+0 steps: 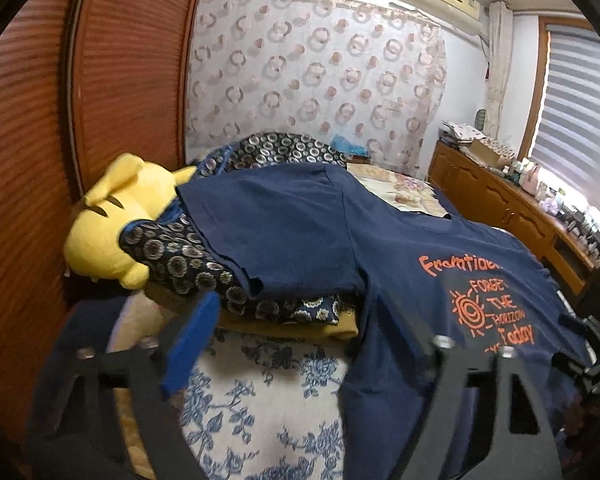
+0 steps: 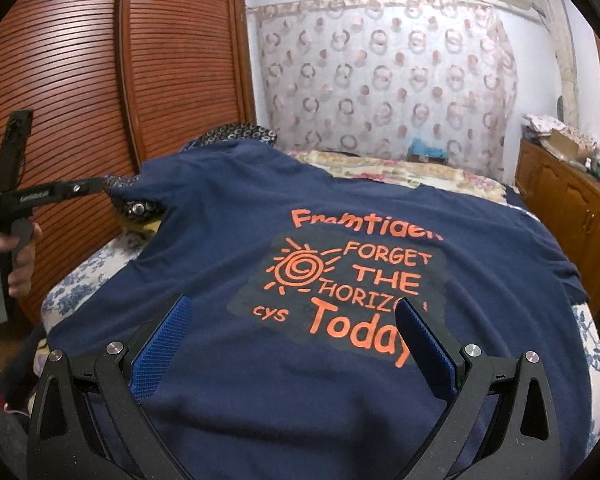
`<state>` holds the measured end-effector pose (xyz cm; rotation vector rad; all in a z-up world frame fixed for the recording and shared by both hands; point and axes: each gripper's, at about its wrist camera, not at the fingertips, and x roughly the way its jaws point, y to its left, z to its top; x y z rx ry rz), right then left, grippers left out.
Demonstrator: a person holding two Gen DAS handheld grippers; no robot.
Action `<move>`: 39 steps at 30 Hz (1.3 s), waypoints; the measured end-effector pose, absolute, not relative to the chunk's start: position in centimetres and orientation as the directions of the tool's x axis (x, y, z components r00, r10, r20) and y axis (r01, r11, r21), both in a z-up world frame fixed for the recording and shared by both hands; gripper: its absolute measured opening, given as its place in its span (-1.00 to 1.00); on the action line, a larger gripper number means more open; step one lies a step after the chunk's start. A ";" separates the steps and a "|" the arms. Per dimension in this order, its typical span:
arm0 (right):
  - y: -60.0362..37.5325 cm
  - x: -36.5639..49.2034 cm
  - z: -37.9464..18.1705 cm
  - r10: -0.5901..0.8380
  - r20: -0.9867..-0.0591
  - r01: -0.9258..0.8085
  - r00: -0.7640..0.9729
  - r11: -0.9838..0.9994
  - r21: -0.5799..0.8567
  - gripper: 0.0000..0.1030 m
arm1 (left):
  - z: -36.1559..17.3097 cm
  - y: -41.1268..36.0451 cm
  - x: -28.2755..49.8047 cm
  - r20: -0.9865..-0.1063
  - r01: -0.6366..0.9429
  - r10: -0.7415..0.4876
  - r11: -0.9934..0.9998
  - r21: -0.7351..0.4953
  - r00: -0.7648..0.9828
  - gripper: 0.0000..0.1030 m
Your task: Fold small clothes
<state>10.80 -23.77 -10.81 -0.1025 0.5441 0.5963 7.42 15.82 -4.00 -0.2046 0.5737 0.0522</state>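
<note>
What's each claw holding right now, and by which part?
Nothing. Left claw is open at the side edge of the navy T-shirt; right claw is open over its print.

The right gripper (image 2: 292,336) angles downward, its blue-padded jaws spread wide with nothing pressed between them. The left gripper (image 1: 300,320) also tilts down, jaws apart; from the right wrist view, a hand (image 2: 10,256) grasps its black handle.

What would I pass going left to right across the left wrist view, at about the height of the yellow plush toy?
Slatted wooden wardrobe door → yellow plush toy → dark ring-patterned cloth → navy T-shirt → wooden cabinet under the window.
</note>
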 end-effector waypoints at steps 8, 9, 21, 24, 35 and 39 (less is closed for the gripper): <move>-22.4 11.4 -11.9 0.504 -0.563 -0.587 0.656 0.809 0.040 1.00 | -6.1 16.9 10.4 -0.597 -0.139 -0.012 0.968 -0.207 0.802 -0.10; -22.4 11.4 -12.0 0.503 -0.565 -0.589 0.654 0.807 0.037 1.00 | -6.2 17.0 10.6 -0.605 -0.146 -0.007 0.968 -0.204 0.796 -0.10; -22.9 11.7 -12.2 0.506 -0.572 -0.570 0.646 0.818 0.079 1.00 | -3.6 15.3 12.2 -0.583 -0.090 0.025 0.993 -0.082 0.812 -0.90; -22.9 11.6 -12.2 0.503 -0.569 -0.569 0.650 0.819 0.075 1.00 | -2.3 13.7 12.9 -0.568 -0.039 0.000 0.998 -0.056 0.823 -0.90; -23.2 11.8 -12.3 0.505 -0.574 -0.562 0.644 0.822 0.093 1.00 | -3.6 5.6 13.9 -0.644 0.189 -0.167 0.981 -0.036 0.746 -0.71; -23.3 11.8 -12.3 0.505 -0.574 -0.560 0.645 0.823 0.095 1.00 | -4.8 5.9 12.4 -0.668 0.196 -0.196 0.978 -0.076 0.718 -0.53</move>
